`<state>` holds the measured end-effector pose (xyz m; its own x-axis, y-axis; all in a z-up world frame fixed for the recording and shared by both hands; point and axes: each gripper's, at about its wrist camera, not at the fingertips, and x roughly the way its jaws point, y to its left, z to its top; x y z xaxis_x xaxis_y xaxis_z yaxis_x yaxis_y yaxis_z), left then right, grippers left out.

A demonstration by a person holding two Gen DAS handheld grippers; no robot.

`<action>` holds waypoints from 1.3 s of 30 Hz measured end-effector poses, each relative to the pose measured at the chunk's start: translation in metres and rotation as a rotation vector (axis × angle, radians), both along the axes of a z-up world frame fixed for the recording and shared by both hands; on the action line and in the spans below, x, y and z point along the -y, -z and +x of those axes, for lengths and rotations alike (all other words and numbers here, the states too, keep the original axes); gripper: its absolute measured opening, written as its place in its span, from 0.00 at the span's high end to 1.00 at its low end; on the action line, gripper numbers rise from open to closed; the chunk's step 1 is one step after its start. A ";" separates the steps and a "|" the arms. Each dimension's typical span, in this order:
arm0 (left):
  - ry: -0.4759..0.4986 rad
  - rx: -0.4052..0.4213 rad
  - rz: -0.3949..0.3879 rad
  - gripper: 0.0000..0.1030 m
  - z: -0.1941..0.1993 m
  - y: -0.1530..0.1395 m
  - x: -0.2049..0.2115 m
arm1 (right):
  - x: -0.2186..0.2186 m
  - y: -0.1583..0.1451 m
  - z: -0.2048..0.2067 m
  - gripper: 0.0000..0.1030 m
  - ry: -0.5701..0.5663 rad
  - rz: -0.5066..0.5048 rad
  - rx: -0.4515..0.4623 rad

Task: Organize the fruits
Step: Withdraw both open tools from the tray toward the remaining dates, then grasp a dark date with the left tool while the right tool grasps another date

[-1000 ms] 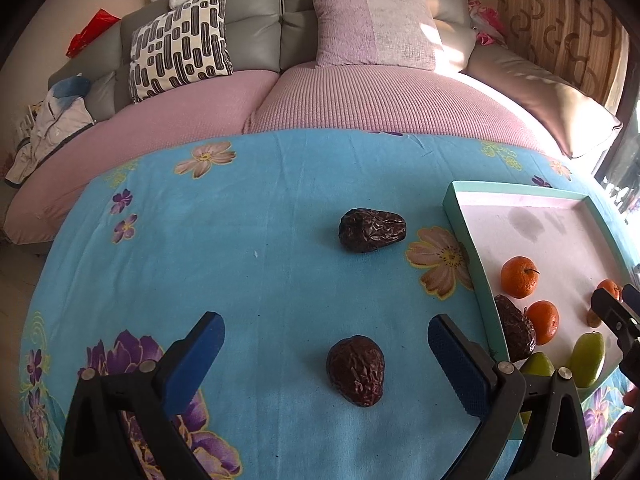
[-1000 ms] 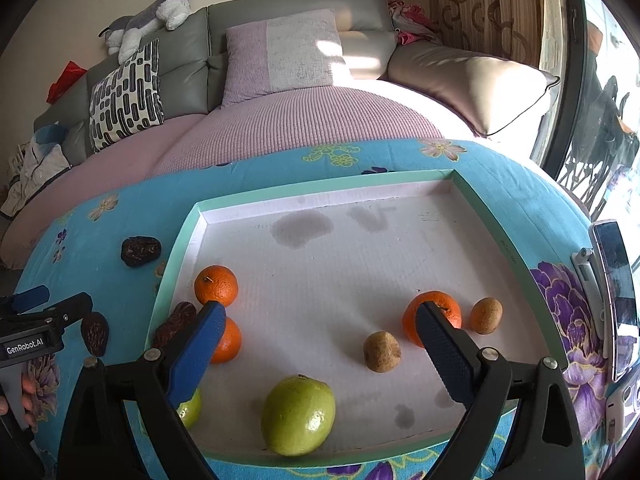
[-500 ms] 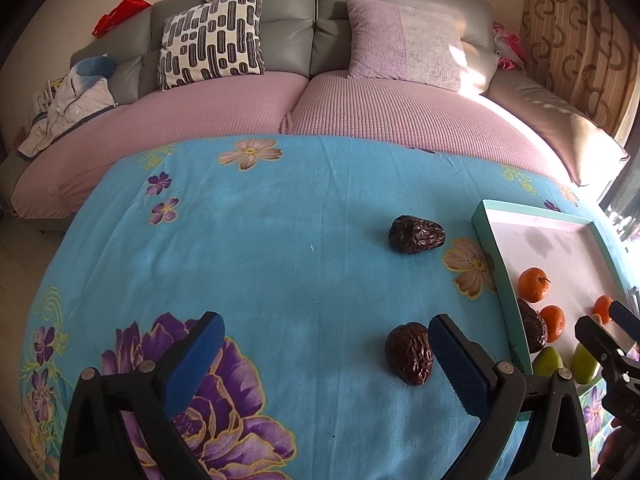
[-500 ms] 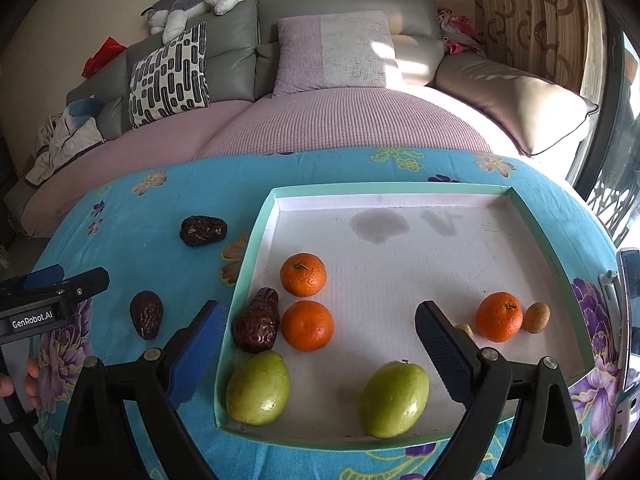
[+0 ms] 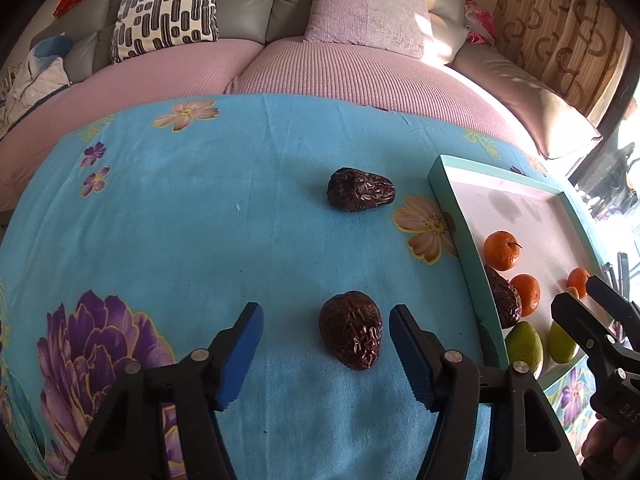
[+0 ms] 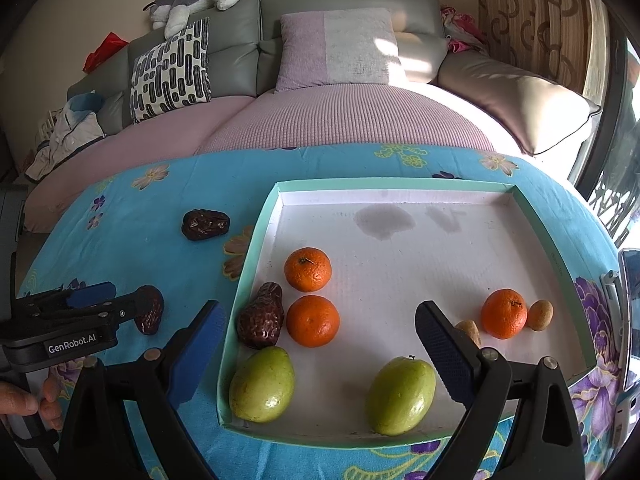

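The left gripper stood with its jaws wide apart, and a dried date lay on the blue floral tablecloth between its blue pads, nearer the right one and touching neither. This date was dark brown, glossy and deeply wrinkled, egg-shaped with its narrow end toward the camera. Farther ahead of the left gripper and slightly to its right lay a second date, equally wrinkled, lying crosswise beside a printed flower.

The right gripper was also spread wide and held nothing, hovering over the near edge of a shallow tray with a mint-green rim and white floor. Nearest it, two green mango-like fruits rested against the tray's front wall, one in the left corner and one just inside the right finger. Beyond the left one, a third date leaned against the tray's left wall, touching a mandarin; another mandarin sat just behind that. To the right, a third mandarin lay between two small tan fruits, one partly hidden by the right finger. Behind the table stood a grey sofa with cushions.
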<state>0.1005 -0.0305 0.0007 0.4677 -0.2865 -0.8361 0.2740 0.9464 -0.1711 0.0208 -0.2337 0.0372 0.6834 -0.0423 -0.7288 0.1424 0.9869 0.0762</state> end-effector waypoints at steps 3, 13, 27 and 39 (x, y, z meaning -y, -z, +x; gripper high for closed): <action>0.012 -0.020 -0.016 0.49 0.002 0.006 0.004 | 0.000 0.001 0.000 0.07 0.000 0.001 -0.002; 0.032 -0.038 -0.029 0.64 0.005 0.012 0.010 | 0.002 0.003 0.002 0.07 0.003 0.004 -0.008; -0.042 0.073 -0.080 0.64 0.026 -0.009 -0.009 | -0.001 0.000 0.014 0.07 -0.001 0.023 0.021; -0.154 0.163 -0.068 0.64 0.049 -0.020 -0.040 | -0.024 -0.003 0.049 0.07 -0.066 0.092 0.023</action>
